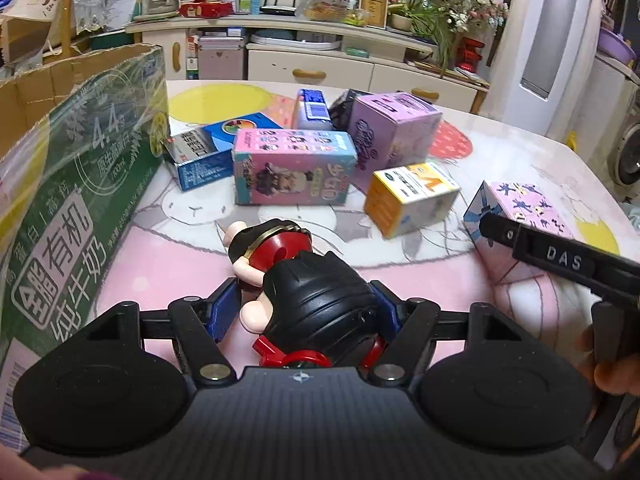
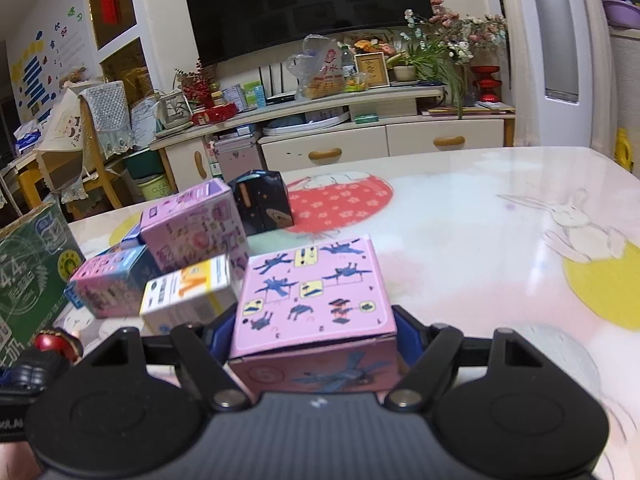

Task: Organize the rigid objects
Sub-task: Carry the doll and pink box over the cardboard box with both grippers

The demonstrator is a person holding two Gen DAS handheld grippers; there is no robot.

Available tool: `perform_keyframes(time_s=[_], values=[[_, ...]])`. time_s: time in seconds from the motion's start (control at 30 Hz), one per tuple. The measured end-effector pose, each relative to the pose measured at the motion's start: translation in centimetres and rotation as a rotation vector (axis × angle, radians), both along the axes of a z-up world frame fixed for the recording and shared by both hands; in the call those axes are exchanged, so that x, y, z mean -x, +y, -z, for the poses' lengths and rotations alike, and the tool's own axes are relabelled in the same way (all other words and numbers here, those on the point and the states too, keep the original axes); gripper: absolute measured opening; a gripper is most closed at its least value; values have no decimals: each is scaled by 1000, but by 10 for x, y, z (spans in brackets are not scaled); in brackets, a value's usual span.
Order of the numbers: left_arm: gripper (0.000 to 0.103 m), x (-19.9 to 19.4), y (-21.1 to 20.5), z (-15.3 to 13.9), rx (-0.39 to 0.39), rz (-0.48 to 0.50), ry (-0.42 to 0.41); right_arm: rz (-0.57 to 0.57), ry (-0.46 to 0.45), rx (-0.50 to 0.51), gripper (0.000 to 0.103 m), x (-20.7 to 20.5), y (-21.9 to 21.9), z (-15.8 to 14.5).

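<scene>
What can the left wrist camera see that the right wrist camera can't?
Only the left wrist view shows the whole toy figure between the left gripper fingers, and the blue box. Only the right wrist view shows the big television and the rabbit drawing on the table. Both show the pink box with blue figures in the right gripper, the yellow-and-white box and the green milk carton.

Your left gripper's (image 1: 302,308) body hid the toy figure's (image 1: 316,304) lower face. The green milk carton (image 1: 80,208) ran off the left edge. The stacked boxes (image 2: 188,256) were motion-blurred, print unreadable. Your right gripper's (image 2: 314,338) pads lay mostly behind the pink box (image 2: 316,308).
</scene>
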State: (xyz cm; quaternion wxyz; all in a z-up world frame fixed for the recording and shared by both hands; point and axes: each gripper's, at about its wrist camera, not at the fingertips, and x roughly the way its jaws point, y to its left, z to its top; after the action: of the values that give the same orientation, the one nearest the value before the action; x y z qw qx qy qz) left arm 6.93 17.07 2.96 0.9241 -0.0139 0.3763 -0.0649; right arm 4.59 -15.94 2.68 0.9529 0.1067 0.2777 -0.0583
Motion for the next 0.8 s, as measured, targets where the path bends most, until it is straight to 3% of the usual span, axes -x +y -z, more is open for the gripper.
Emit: perform_keyframes(time_s=[0.8], values=[[86,37,-4,-15,57,128,-45,-8,38,90,76,75,60,-34]])
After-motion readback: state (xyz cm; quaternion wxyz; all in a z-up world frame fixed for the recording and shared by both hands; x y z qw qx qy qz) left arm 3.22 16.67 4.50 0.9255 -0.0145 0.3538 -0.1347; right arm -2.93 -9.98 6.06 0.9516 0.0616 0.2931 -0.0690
